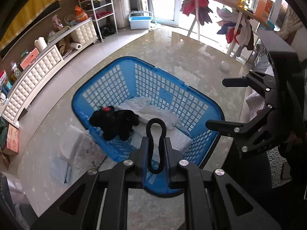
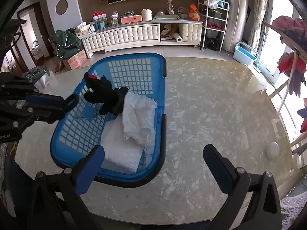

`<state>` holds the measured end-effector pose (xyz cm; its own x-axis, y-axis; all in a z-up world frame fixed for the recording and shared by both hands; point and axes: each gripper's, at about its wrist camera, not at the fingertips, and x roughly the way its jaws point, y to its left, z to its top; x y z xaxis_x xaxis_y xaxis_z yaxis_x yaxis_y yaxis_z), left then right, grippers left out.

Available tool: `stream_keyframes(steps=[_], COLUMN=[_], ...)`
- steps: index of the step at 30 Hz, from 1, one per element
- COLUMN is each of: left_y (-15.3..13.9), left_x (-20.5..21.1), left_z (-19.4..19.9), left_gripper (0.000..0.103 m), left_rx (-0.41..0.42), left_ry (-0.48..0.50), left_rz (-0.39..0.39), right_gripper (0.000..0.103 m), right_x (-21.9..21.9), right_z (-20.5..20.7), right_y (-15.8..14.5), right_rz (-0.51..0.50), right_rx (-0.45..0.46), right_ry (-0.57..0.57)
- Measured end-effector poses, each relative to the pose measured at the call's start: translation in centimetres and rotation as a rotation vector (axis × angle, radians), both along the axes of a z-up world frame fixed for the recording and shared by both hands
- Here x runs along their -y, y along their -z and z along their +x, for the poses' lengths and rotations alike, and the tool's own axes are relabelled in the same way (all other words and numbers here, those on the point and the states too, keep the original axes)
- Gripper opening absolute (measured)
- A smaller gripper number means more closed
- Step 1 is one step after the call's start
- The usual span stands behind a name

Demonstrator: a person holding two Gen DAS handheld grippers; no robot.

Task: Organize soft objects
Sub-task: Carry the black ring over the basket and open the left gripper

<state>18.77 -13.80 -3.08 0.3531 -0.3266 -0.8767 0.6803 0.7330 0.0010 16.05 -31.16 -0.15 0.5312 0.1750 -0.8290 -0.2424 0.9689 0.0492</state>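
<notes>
The black cord loop (image 1: 155, 146) is clamped between the closed jaws of the left gripper (image 1: 155, 149) at lower centre of the left wrist view, its free end arching up past the fingertips and over the near end of the blue laundry basket (image 1: 107, 88). In the right wrist view the same loop (image 2: 73, 100) projects from the left gripper (image 2: 63, 103) at the left edge of the frame, over the basket's (image 2: 161, 88) left wall. The right gripper (image 2: 153, 157) stands wide open at lower centre of its own view, holding nothing, with the left finger over the basket's near rim and the right finger over bare tabletop; in the left wrist view it (image 1: 220, 103) appears at the right edge. Inside the basket lie a black plush toy (image 1: 115, 122) with a red patch, a crumpled white cloth (image 1: 153, 113) touching it, and a folded white towel (image 2: 120, 151) beneath the cloth. The basket rests on a marble-patterned table (image 2: 211, 115). A small white round object (image 2: 272, 149) sits well apart from the basket at the right of that view.
</notes>
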Motion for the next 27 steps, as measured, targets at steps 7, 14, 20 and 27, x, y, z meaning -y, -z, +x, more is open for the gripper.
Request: stream_keyframes(steps=[7, 14, 20, 27], left_y=[2.4, 5.5, 6.7, 7.9], left_x=[2.2, 4.0, 4.6, 4.8], left_z=[1.1, 2.9, 3.4, 4.3], left_gripper=[0.013, 0.013, 0.013, 0.013], left_rx=[-0.036, -0.078, -0.063, -0.080], left_ry=[0.061, 0.072, 0.102, 0.106], left_rz=[0.039, 0.088, 0.092, 0.108], right_gripper=[0.103, 0.103, 0.103, 0.103], right_x=[1.1, 1.2, 1.1, 1.2], right_z=[0.4, 0.8, 0.8, 1.1], right_y=[0.7, 1.1, 1.8, 2.1], right_rz=[0.031, 0.031, 0.040, 0.038], right_rx=[-0.013, -0.028, -0.049, -0.063], right_ry=[0.033, 0.036, 0.029, 0.036])
